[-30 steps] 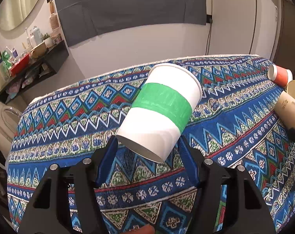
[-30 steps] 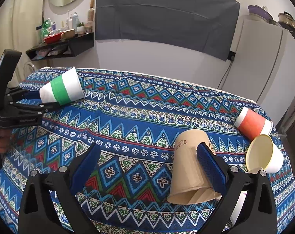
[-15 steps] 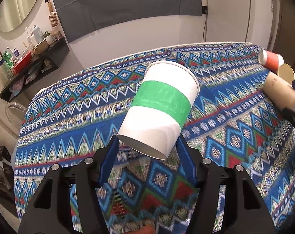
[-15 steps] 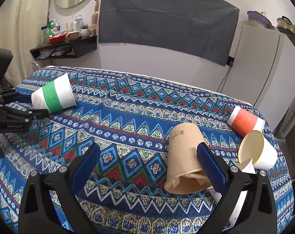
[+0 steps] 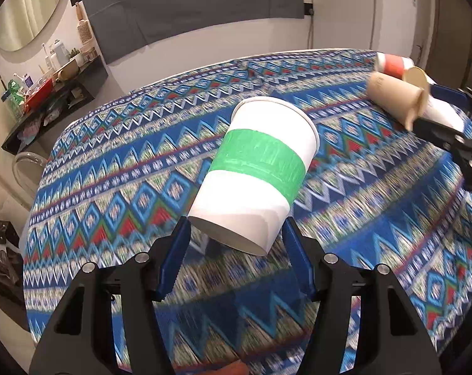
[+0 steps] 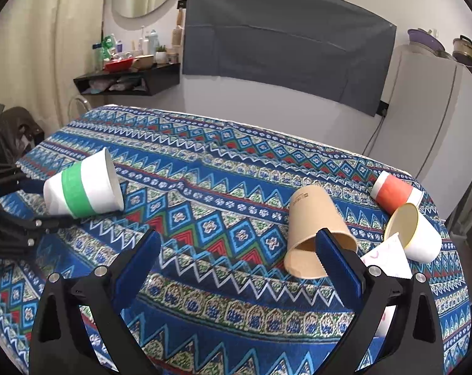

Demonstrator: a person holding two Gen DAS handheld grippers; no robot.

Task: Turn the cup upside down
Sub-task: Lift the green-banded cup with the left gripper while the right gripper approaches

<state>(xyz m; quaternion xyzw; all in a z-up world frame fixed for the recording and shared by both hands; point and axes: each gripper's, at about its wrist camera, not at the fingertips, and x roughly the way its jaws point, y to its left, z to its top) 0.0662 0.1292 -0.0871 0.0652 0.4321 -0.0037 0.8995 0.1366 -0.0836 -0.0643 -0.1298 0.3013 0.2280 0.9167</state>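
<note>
Left tool: blue pads closed on the base end of the white paper cup with green band, held tilted above the patterned counter, long axis running from base at the tool up and away to the rim, which faces forward and slightly down. Right tool: spread wide, holding nothing, its right pad in front of the mouth of the brown paper cup lying on its side. The left tool is plainly the nearer; inverting likely needs the rim rolled further down onto the cloth.
</note>
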